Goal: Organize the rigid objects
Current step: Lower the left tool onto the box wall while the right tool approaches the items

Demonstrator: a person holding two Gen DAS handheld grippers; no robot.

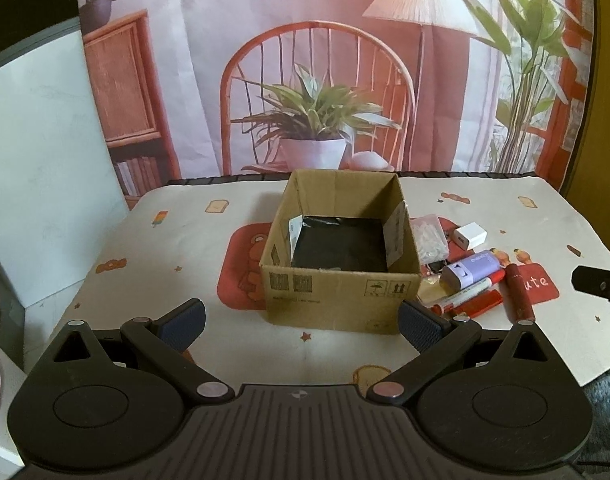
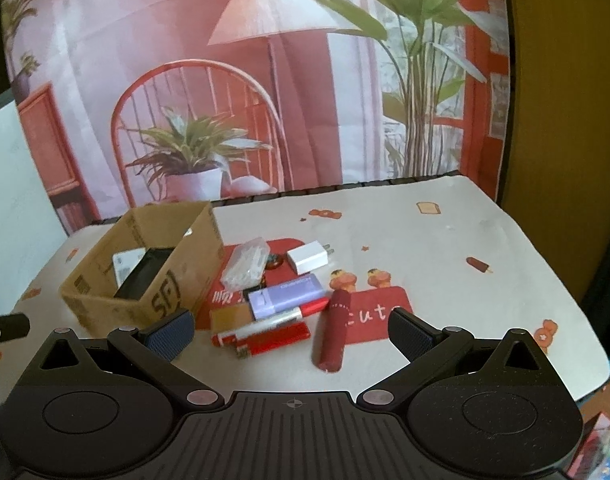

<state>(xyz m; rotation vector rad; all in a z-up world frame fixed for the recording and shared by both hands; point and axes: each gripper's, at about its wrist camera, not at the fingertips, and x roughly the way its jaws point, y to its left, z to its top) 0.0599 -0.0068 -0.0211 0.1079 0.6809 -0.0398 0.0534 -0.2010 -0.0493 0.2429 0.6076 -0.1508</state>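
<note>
- The left gripper (image 1: 303,320) hangs just in front of the cardboard box (image 1: 341,292), its fingers spread wide and holding nothing; the box's near wall sits between the two blue pads (image 1: 185,322).
- The cardboard box stands open-topped on the patterned tablecloth (image 1: 185,240), with a flat black item (image 1: 341,246) lying on its floor.
- The right gripper (image 2: 291,332) is also spread wide and empty, hovering above the pile of small objects that lies just right of the box.
- Nearest its fingertips, the dark red tube (image 2: 332,330) lies on the cloth between the two pads, closer to the right one.
- A red lighter (image 2: 277,340) and a red-and-white marker (image 2: 273,320) lie side by side just beyond the left pad.
- A lilac rectangular case (image 2: 285,295) rests against the marker, farther off.
- A white charger plug (image 2: 308,262) and a clear bag of small white pieces (image 2: 245,266) lie farthest out, the bag close against the box's side.
- A tan flat card (image 2: 231,317) lies near the box's corner, touching the marker.
</note>
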